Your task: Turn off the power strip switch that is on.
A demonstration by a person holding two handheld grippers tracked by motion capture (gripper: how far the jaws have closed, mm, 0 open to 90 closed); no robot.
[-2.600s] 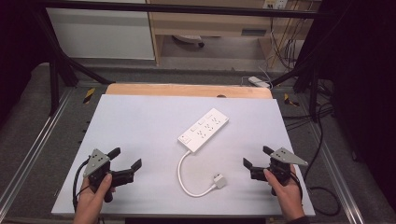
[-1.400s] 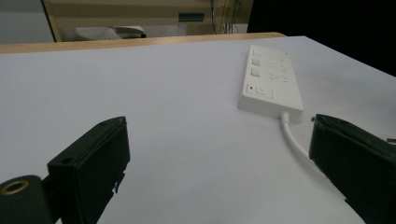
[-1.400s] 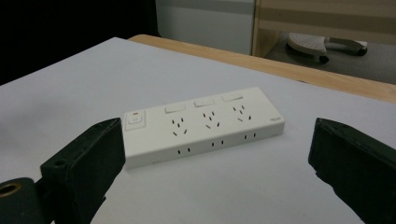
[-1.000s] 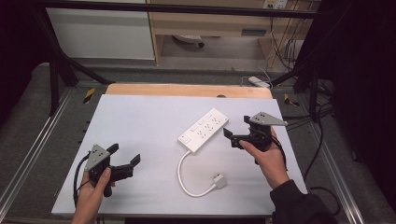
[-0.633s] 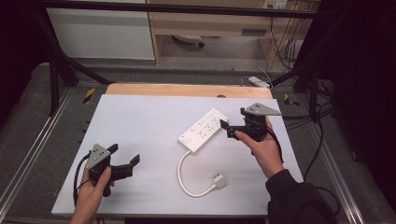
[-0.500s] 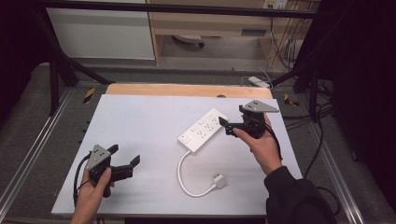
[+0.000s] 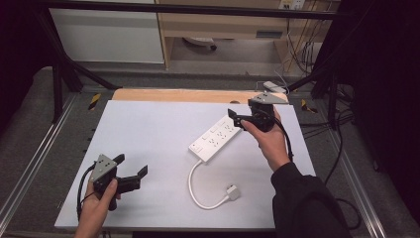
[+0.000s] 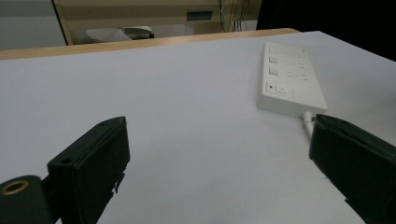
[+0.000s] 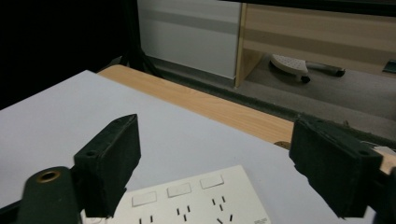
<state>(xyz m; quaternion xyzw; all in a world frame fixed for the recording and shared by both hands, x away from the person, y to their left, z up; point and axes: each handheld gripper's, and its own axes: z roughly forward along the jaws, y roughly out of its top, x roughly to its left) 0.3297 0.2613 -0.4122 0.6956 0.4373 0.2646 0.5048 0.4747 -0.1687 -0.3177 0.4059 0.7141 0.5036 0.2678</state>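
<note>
At the near left corner of the white worktop (image 7: 148, 129), the left gripper (image 7: 132, 172) sits low in the person's left hand (image 7: 96, 206), its jaws spread wide with nothing between them. In the left gripper view those two black jaws frame bare white surface, and beyond them lies the switch end of the power strip (image 8: 289, 79), with a red-marked switch facing the camera and the stub of its cord leaving the near edge beside the right-hand jaw.

A little farther in, near the middle of the worktop, the white plug (image 7: 233, 191) lies flat, well apart from both grippers. From it the white cord (image 7: 195, 186) curves round to the left and up to the near end of the power strip (image 7: 215, 140), which lies aslant, its far end pointing toward the right rear of the worktop.

Over that far end hangs the right gripper (image 7: 236, 118), held in the right hand (image 7: 270, 136), whose dark sleeve (image 7: 304, 203) comes up from the bottom right. Its jaws stand wide apart and grip nothing. In the right gripper view they straddle the top of the power strip (image 9: 196, 200), whose sockets show just below and between them; whether they touch it cannot be told.

Behind the worktop runs a wooden edge (image 7: 188, 95), then grey floor and pale cabinets (image 7: 106, 29).
</note>
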